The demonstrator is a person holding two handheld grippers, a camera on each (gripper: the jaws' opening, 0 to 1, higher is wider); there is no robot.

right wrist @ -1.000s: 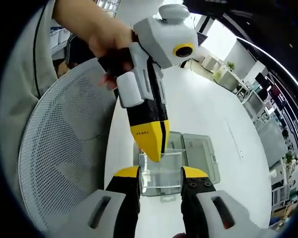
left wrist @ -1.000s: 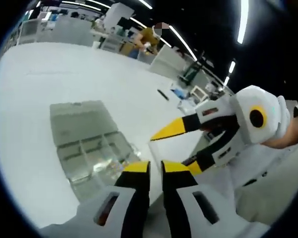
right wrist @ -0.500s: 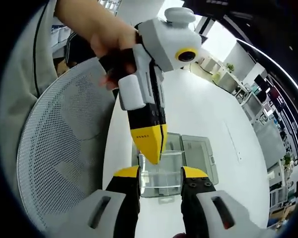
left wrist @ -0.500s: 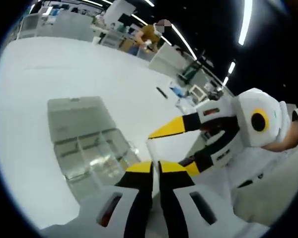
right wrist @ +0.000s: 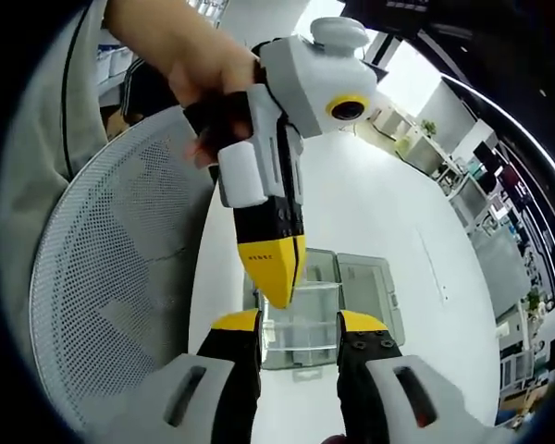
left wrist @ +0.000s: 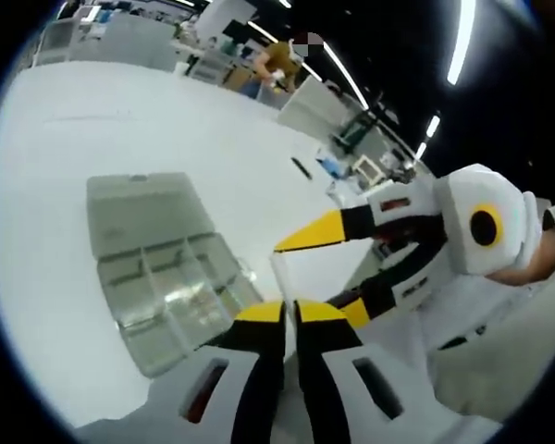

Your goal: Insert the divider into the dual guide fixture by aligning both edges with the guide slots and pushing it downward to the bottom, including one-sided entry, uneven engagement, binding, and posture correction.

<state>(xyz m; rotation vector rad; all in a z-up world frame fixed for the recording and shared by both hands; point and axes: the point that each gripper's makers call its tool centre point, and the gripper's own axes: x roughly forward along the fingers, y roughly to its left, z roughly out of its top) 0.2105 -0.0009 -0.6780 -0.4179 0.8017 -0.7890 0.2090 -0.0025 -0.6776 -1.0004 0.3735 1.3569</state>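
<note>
Clear flat divider clamped by right gripper and left gripper; ribbed transparent fixture below.

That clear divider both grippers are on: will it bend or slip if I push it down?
The divider spans the right gripper's jaws flat, without sag, so it is probably stiff. It looks thin, clear and glossy, so it may slip or twist where the left gripper pinches just its top edge. Forced crooked, it might crack.
</note>
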